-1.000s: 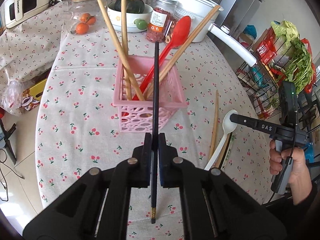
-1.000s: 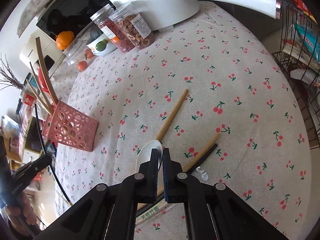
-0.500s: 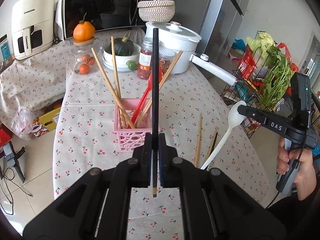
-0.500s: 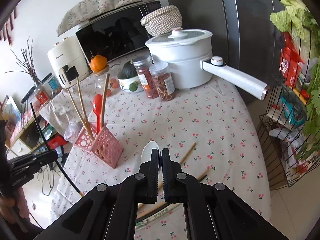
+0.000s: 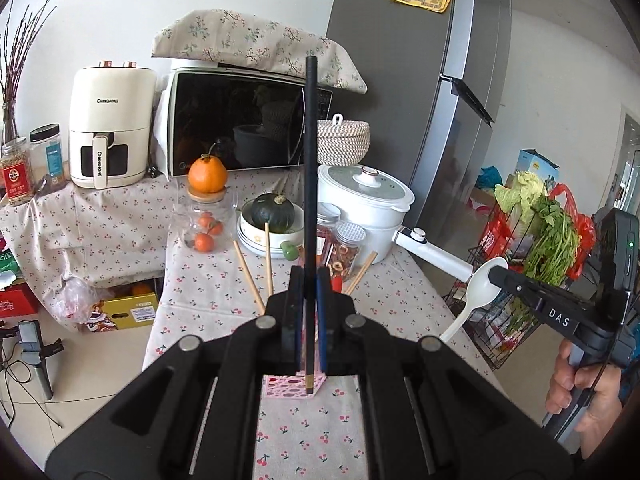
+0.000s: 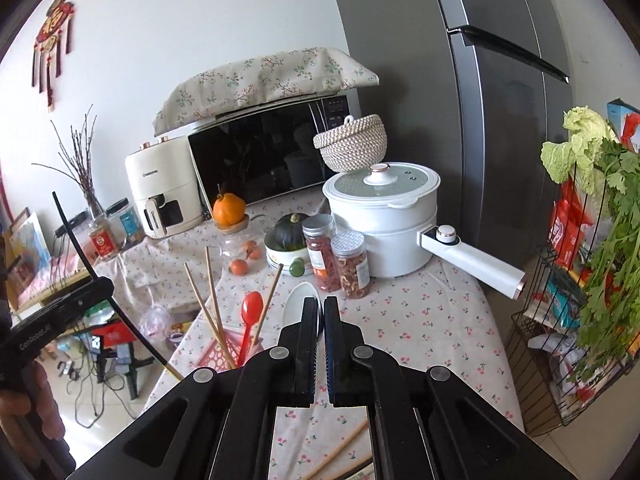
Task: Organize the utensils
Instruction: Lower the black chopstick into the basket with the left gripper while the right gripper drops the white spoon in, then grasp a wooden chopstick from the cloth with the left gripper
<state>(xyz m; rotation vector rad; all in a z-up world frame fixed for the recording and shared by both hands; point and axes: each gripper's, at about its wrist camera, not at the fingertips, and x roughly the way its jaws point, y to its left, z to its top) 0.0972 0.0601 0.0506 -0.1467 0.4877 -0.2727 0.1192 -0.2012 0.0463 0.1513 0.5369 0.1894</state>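
Your left gripper (image 5: 309, 312) is clamped on the black chopstick (image 5: 310, 168), standing upright at frame centre; the pink basket (image 5: 294, 390) sits just below its lower tip; your right gripper (image 6: 322, 320) pinches the white spoon (image 6: 301, 300); bare tablecloth (image 6: 420, 320) lies lower right, before the white pot (image 6: 380, 216).

Utensil basket (image 6: 224, 354) on the table (image 6: 432, 320), spoon (image 6: 252, 312) in it, pot (image 6: 384, 216) behind, microwave (image 6: 264, 160) farther back

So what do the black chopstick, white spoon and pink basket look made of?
Black chopstick: matte, probably lacquered wood or composite, with a gold tip. White spoon: glossy, plastic or ceramic; unclear. Pink basket: perforated moulded plastic.
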